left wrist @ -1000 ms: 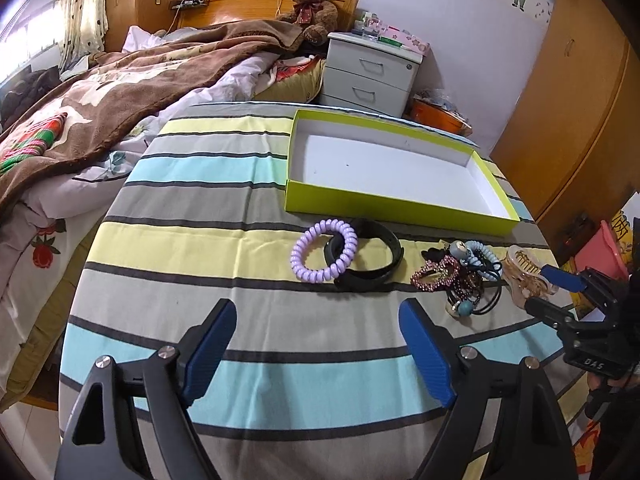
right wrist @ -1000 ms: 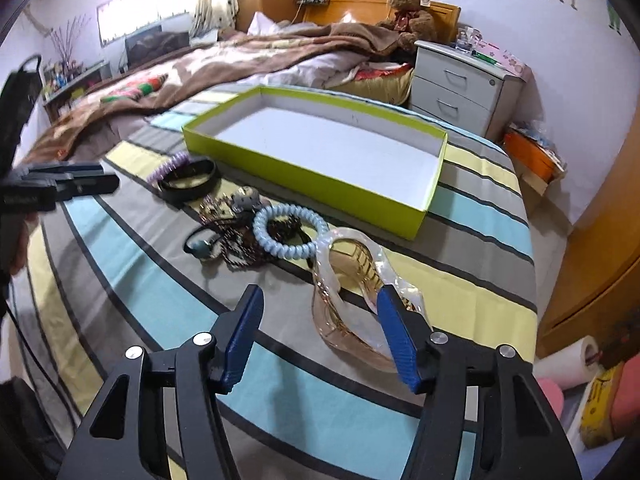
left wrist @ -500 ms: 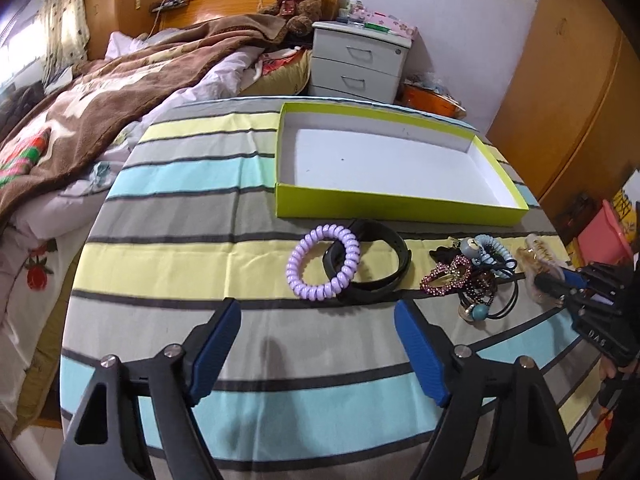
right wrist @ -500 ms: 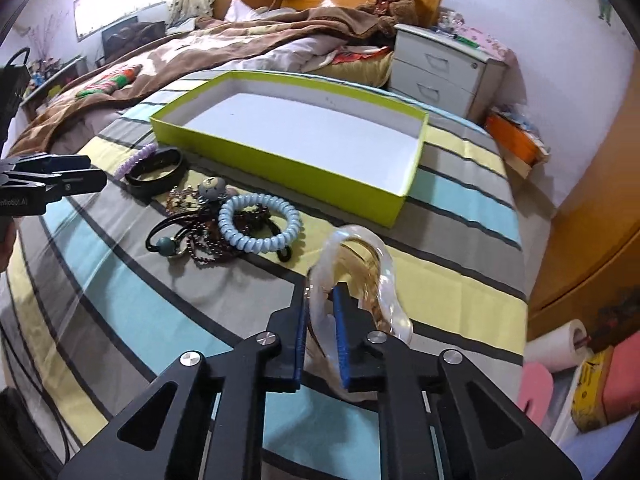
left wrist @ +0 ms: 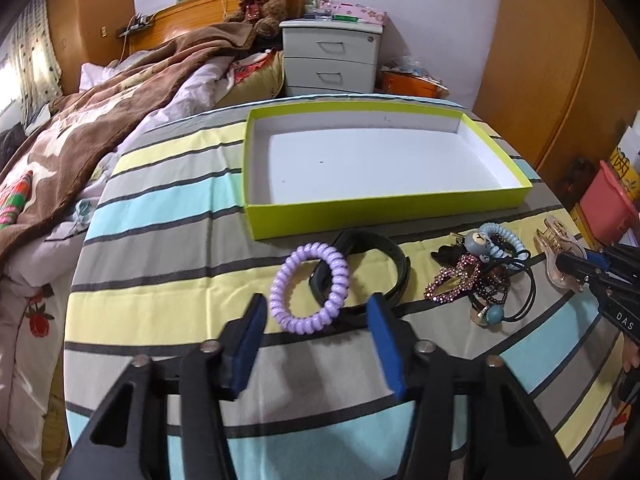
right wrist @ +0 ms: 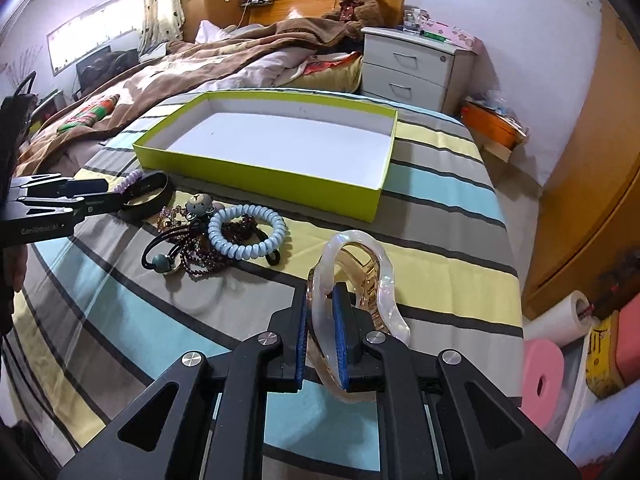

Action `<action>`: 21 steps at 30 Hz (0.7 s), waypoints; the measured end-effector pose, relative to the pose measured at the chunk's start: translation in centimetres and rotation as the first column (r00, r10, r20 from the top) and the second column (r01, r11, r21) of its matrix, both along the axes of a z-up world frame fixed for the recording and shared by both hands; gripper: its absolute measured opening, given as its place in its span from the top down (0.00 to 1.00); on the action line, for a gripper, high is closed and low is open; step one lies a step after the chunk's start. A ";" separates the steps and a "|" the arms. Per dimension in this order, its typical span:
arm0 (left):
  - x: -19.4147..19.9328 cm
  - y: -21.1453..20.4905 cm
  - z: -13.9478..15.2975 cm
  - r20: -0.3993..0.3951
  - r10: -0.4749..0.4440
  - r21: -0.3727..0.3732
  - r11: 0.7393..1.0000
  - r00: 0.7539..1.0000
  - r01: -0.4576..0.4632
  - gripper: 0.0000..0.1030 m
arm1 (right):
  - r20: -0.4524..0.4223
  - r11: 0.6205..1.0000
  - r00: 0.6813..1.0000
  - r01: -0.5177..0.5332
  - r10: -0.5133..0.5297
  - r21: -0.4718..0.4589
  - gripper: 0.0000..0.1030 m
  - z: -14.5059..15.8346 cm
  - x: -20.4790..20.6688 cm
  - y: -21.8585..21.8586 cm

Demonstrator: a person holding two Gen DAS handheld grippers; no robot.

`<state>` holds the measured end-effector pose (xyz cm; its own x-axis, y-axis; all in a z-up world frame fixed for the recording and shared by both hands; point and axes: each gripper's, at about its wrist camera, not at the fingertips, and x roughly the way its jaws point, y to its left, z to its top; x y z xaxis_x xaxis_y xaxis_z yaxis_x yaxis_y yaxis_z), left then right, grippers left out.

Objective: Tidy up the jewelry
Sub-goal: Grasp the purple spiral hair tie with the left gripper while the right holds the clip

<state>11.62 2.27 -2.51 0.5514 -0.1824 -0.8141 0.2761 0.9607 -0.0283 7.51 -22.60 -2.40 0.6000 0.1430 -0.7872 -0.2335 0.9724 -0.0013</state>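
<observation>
A purple spiral hair tie point(left wrist: 310, 288) lies on the striped tablecloth, overlapping a black band point(left wrist: 396, 264). My left gripper point(left wrist: 316, 304) is just over the tie's near edge. Its jaws are closing with the tie between the tips, and gaps still show at both pads. My right gripper point(right wrist: 322, 296) is shut on a translucent amber hair claw point(right wrist: 360, 264), held upright just above the cloth. The empty yellow-green box point(left wrist: 380, 208) stands behind. In the right wrist view, the left gripper point(right wrist: 92, 196) is at the far left by the black band point(right wrist: 152, 196).
Between the grippers sits a tangle with a pale blue spiral tie point(right wrist: 248, 232), beaded pieces point(left wrist: 452, 280) and a bear-charm elastic point(right wrist: 198, 204). A bed with a brown blanket point(left wrist: 100, 120) lies left, a nightstand point(left wrist: 332, 60) behind, and pink bins point(left wrist: 608, 204) beyond the table's right edge.
The left gripper moved forward to the purple tie and its jaws narrowed around it. The right gripper shut on the hair claw and tipped it upright.
</observation>
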 end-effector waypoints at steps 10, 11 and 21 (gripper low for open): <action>-0.3 -0.5 0.1 0.016 -0.010 -0.017 1.000 1.000 0.011 0.82 | 0.006 1.000 1.000 0.011 -0.012 0.010 0.88 0.0 0.0 0.0; -0.4 -0.4 0.1 0.017 -0.006 -0.022 1.000 1.000 0.006 0.84 | 0.008 1.000 1.000 0.014 -0.014 0.012 0.88 0.0 -0.1 0.0; -0.8 -0.1 1.0 0.040 0.020 -0.034 0.999 0.999 -0.019 0.90 | 0.039 0.999 0.999 0.028 -0.029 0.032 0.88 0.8 -0.7 -0.2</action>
<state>10.80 2.20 -1.55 0.5871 -0.1985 -0.7848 0.2591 0.9645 -0.0501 6.84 -22.79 -1.57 0.6350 0.1499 -0.7578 -0.2060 0.9783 0.0208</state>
